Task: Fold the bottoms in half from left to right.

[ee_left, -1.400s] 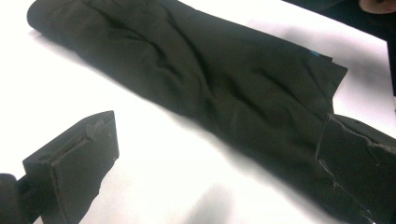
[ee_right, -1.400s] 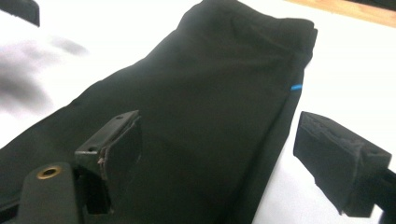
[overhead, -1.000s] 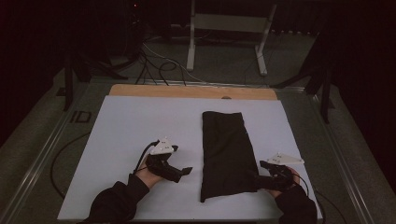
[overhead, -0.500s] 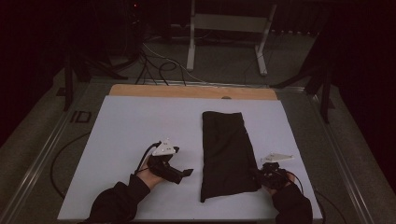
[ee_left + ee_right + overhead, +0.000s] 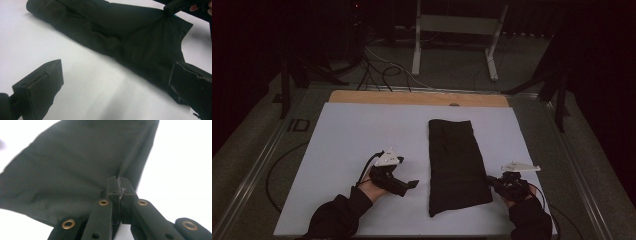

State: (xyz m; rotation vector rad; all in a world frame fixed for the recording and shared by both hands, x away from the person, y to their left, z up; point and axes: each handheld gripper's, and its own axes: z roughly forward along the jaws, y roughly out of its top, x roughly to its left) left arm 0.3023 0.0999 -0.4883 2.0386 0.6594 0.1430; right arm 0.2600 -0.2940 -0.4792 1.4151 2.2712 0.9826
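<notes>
Right gripper view: my right gripper [image 5: 119,185] has just been closing, and its two jaws now meet on a pinch of the dark cloth [image 5: 75,167], gathered at the edge nearest me, with fabric fanning away from the pads. Left gripper view: my left gripper [image 5: 117,82] stands with its jaws wide apart and nothing between them; one pad lies over the bare white mat [image 5: 82,95], the other overlaps the near corner of the same dark cloth [image 5: 120,37], and whether it touches I cannot tell. At the top right of that view the other gripper's closed tip puckers the cloth. High view: the dark cloth [image 5: 455,162] lies folded into a long strip, right of centre on the white mat [image 5: 362,140], running away from me; my right gripper [image 5: 490,182] bites its near right edge, while my left gripper [image 5: 414,184] rests just beside its left edge, apart from it. Beyond the mat come a wooden strip [image 5: 412,97] along the table's far edge, then loose cables [image 5: 382,70] and a grey metal stand [image 5: 457,35] on the dark floor. Nothing lies between either gripper and the cloth.
</notes>
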